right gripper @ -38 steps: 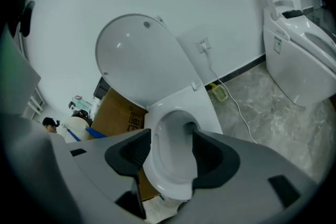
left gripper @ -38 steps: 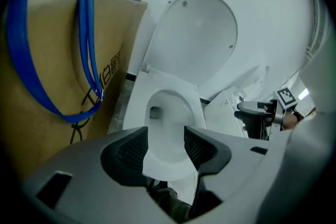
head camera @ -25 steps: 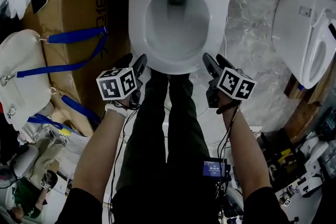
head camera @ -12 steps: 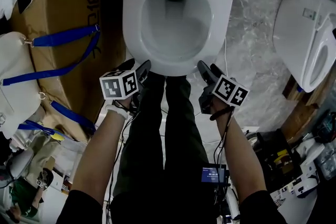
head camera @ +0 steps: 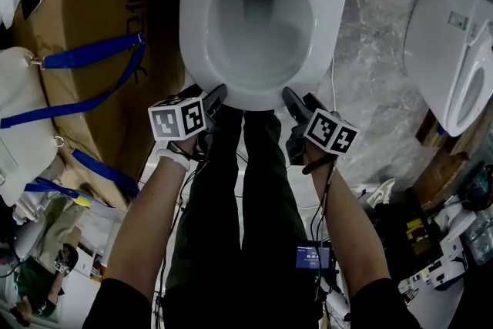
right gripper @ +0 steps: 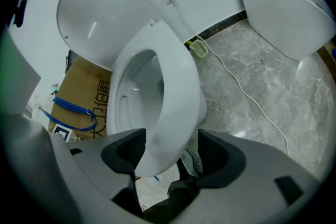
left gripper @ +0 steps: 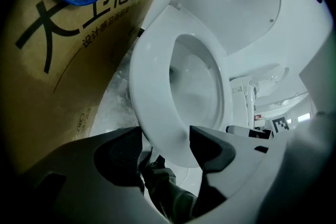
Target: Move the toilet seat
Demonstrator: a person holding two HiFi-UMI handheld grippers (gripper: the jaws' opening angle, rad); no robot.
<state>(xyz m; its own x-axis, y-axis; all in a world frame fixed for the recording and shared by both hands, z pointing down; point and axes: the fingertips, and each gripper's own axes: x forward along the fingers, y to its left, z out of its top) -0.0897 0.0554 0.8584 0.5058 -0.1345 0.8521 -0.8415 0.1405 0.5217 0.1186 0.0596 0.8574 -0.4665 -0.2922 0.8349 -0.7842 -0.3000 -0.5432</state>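
Your left gripper (left gripper: 165,138) and right gripper (right gripper: 170,139) have just opened their jaws wide. Both have dropped toward 12 o'clock since a second ago, so the toilet seat's (head camera: 202,19) front rim now shows in each gap, unpinched. You look ready to clamp and lift. The seat is a glossy white oval ring lying down on the bowl, with its domed lid (right gripper: 97,18) raised behind and a matt cardboard box (head camera: 92,4) at 9 o'clock.

Both forearms reach toward 12 o'clock. The left gripper (head camera: 215,96) and right gripper (head camera: 296,100) tilt downward. Their jaws have just been opening and stand wide, straddling the seat (head camera: 258,98) rim at 7 and 5 o'clock without clamping it.
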